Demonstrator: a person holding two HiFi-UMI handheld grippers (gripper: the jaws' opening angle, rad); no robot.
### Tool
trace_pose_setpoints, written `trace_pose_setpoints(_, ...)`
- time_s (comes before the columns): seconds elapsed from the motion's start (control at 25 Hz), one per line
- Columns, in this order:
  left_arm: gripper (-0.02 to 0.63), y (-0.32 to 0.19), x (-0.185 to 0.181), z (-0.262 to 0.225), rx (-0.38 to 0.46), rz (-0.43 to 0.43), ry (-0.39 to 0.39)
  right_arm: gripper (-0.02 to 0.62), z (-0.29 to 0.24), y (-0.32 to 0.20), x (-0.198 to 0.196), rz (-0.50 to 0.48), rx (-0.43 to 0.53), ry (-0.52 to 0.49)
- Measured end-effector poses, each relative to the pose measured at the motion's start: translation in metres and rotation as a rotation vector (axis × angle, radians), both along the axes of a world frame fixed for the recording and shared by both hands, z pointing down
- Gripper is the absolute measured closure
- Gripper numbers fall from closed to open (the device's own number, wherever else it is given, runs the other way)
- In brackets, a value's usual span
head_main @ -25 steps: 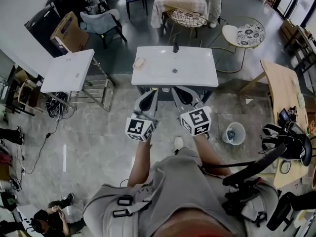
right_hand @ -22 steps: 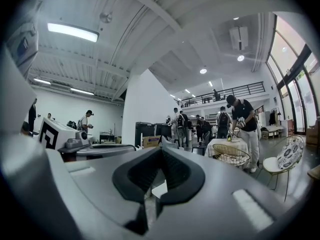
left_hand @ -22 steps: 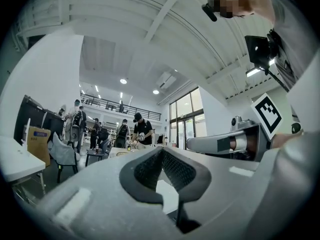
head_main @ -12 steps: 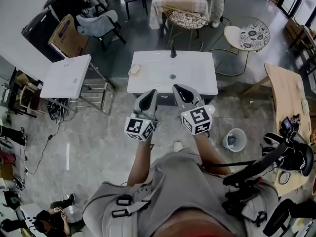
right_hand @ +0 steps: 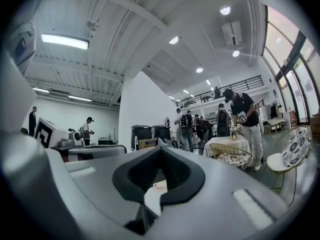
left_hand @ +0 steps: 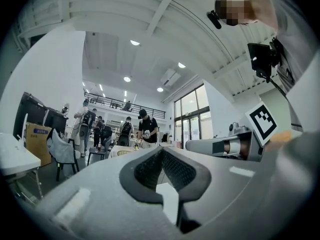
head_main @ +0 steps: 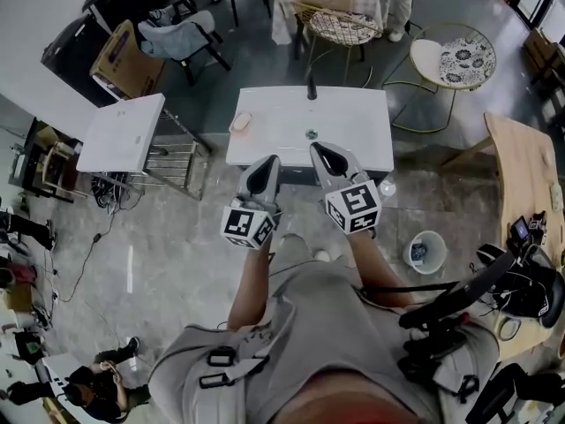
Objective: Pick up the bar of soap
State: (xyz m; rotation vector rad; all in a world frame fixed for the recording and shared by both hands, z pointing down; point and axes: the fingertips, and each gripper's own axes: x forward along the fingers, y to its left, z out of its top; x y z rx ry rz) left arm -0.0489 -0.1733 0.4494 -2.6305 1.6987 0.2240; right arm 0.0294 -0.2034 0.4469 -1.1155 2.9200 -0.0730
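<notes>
Head view first: the soap (head_main: 240,123) sits on the left end of the white sink (head_main: 357,122), near its left edge, well clear of the drain. Both grippers hang short of the sink's near edge, not touching anything. From the left gripper (head_main: 263,173) the soap lies at about 11 o'clock, and from the right gripper (head_main: 330,158) it's more like 10 o'clock and further off, so I'd say the left one is the nearer pick for this. The soap looks like a small oval, but it's too tiny here for me to call its long axis, so I'd sort that out closer in. Left gripper view: the left gripper (left_hand: 162,170) has its jaws clenched together with nothing between them. I can only see a bit of white sink top (left_hand: 168,198) through the gap behind the pads, no soap. Right gripper view: the right gripper (right_hand: 159,176) is closed up and empty as well, and the soap (right_hand: 160,185) shows through its little window, lying on the sink out ahead at roughly 12 o'clock, well apart from the tips. My read is that whichever arm goes in, the jaws need to come apart before reaching the soap.
</notes>
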Motion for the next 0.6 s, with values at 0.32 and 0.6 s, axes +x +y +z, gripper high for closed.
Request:
trace_pose_setpoints(0.32, 0.612, -0.028, -0.001, -0.002, 0.008, 0.002, -0.02, 0.594, 0.003, -0.024, 0.0, 0.022, 0.0, 0.009)
trace_pose_setpoints(0.6, 0.612, -0.064, 0.004, -0.004, 0.019, 0.041, -0.006, 0.594, 0.007, -0.058, 0.008, 0.072, -0.01, 0.025)
